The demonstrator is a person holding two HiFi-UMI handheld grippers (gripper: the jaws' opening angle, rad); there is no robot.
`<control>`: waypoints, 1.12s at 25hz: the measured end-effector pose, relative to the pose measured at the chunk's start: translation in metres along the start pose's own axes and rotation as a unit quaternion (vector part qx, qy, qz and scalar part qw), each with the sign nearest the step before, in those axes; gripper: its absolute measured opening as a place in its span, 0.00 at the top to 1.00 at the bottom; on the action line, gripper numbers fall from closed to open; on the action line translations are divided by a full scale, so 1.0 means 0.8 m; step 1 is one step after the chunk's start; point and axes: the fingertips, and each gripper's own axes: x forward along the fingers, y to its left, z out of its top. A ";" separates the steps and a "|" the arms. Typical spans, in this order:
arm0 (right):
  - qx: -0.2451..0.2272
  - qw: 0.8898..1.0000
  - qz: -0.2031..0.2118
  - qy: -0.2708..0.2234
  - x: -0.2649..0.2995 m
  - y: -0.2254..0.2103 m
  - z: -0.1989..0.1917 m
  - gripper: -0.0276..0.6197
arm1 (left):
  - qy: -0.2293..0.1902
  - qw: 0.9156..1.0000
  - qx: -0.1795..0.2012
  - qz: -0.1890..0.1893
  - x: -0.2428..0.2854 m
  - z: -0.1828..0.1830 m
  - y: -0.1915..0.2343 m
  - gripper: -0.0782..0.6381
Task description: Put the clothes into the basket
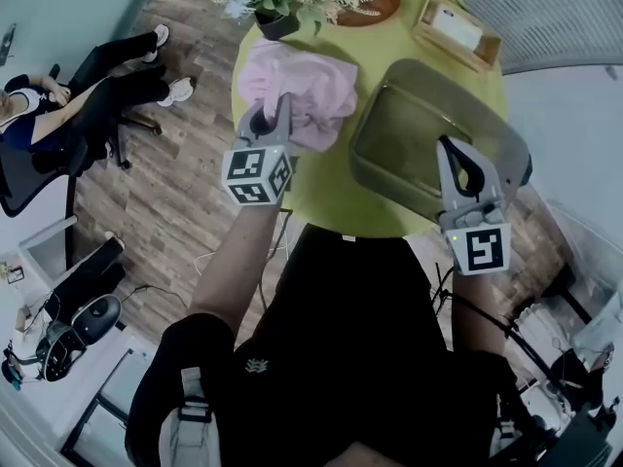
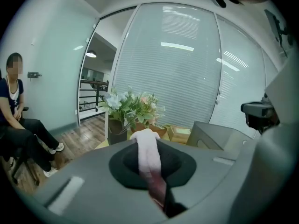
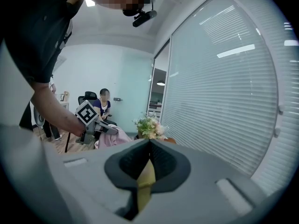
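- Clamped on a fold of the pink cloth (image 1: 304, 93) with the left gripper (image 1: 274, 108), on the table (image 1: 321, 200) beside the basket (image 1: 421, 146); probably for lifting across.
- Pressed together, empty, at the right gripper (image 1: 449, 150) by the basket's near rim; likely just waiting.

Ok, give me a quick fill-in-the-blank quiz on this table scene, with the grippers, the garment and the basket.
1. The left gripper is shut on a ____ garment.
2. In the head view, the basket sits on the garment's ____ side.
3. The right gripper is shut and holds ____.
4. Beyond the garment, a pot holds ____.

Missing words: pink; right; nothing; flowers.
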 end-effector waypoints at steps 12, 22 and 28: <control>0.009 0.999 0.003 -0.033 -0.020 0.001 0.035 0.95 | -0.065 0.998 0.011 -0.013 -0.059 0.091 -0.028 0.87; 0.097 0.992 -0.010 -0.078 -0.039 -0.026 0.062 0.95 | -0.095 0.995 0.037 -0.020 -0.093 0.142 -0.053 0.87; 0.088 0.992 -0.011 -0.088 -0.055 -0.029 0.074 0.95 | -0.122 0.991 0.049 -0.028 -0.113 0.180 -0.074 0.87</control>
